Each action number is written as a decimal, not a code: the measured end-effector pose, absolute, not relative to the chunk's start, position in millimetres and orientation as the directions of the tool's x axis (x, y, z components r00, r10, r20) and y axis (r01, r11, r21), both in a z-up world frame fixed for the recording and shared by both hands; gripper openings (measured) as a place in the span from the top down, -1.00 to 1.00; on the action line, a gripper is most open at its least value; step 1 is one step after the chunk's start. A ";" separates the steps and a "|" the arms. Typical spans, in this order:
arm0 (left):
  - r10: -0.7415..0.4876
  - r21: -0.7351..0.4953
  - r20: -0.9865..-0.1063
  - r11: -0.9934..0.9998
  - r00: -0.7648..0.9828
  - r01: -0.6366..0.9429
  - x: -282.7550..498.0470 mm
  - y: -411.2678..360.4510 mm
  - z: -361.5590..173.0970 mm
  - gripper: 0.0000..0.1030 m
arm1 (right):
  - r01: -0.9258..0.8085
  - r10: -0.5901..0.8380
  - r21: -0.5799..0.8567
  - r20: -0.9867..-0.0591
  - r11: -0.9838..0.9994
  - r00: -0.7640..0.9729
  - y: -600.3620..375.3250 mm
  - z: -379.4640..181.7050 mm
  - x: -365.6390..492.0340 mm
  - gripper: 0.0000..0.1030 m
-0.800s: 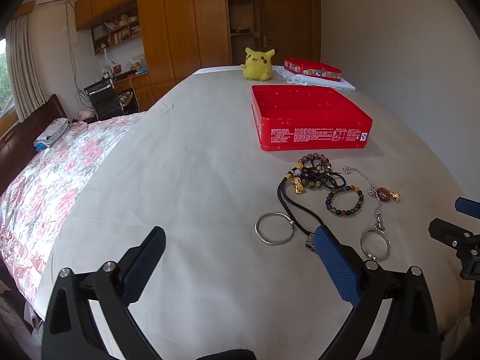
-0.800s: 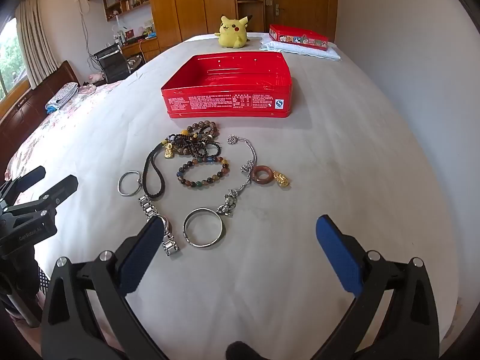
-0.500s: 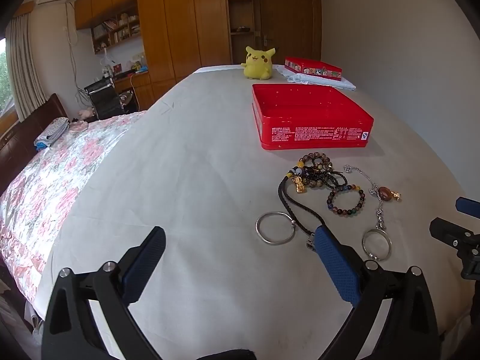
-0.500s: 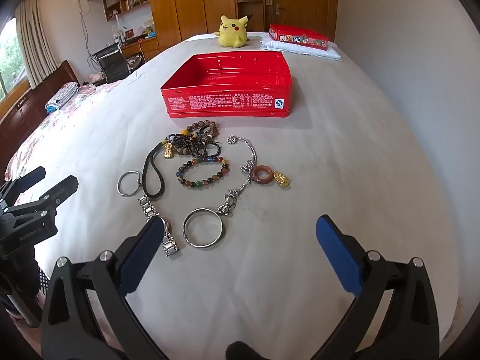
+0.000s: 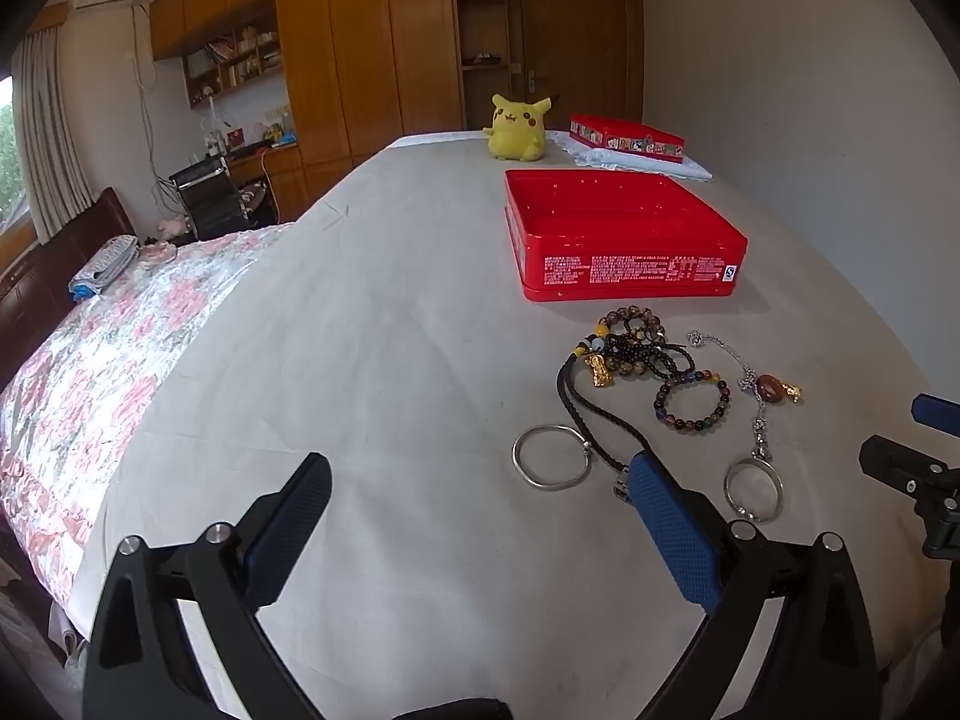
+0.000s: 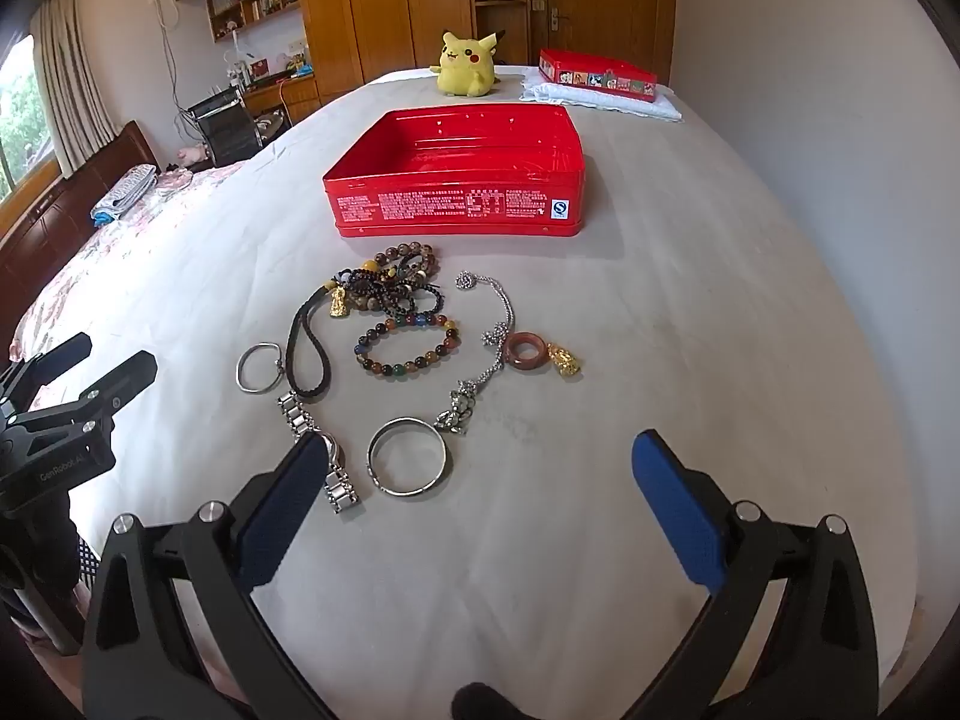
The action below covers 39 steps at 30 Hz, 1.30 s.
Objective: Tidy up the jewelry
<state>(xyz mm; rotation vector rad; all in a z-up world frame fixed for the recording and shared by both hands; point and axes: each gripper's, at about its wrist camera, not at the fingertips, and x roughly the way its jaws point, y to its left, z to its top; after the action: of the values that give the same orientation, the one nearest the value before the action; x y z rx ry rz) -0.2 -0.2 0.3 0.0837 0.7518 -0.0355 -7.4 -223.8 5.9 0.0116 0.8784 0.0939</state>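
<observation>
Both held above bed (image 6: 690,312), tilted down, nothing picked yet. Right gripper (image 6: 480,468) spread wide, empty; left gripper (image 5: 480,498) also spread wide, empty.

Jewelry loose on sheet, ahead of both, between grippers and open red tin (image 6: 456,180). Tin empty, just beyond the pile.

Nearest right gripper: silver bangle (image 6: 408,456), between its fingers and slightly left of centre. Rigid, light, smooth metal, likely slippery; flat on soft sheet, so best pinched across one side of rim, pads pressing into bedding. Watch band (image 6: 312,438) touching tip of left finger in view; linked metal, floppy, probably slumps when lifted, best taken mid-length.

Further ahead: bead bracelet (image 6: 411,345), probably elastic, round beads may roll out of pads, so grip across strand. Silver chain (image 6: 498,324) with red ring pendant (image 6: 528,351) and gold charm (image 6: 564,360), ahead and right of centre; thin, limp, snag-prone; pendant the firmer hold. Black cord (image 6: 309,348) and dark bead tangle (image 6: 390,288) ahead left, soft, intertwined, likely to drag neighbours along. Small bangle (image 6: 258,366) far left, closer to left gripper, just ahead of its right finger.

All light; nothing visibly fragile.
</observation>
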 end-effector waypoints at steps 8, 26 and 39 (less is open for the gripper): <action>-0.004 0.063 -0.682 0.996 0.732 0.064 0.1 -0.1 0.0 -0.93 | -0.079 0.088 0.049 -0.768 0.996 0.635 -223.9 5.9 -7.6 -0.94; -0.001 0.065 -0.683 0.996 0.730 0.062 -0.5 -0.1 0.3 -0.93 | -0.078 0.088 0.050 -0.767 0.996 0.635 -223.3 6.6 -7.5 -0.94; 0.000 0.067 -0.681 0.996 0.733 0.062 -1.6 2.1 2.7 -0.93 | -0.081 0.089 0.048 -0.764 0.996 0.639 -219.7 7.0 -8.9 -0.94</action>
<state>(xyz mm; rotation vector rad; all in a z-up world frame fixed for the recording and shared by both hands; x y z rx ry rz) -1.6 2.1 2.7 0.0871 0.7482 -0.0346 -8.9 -219.7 7.0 0.0093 0.8725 0.0967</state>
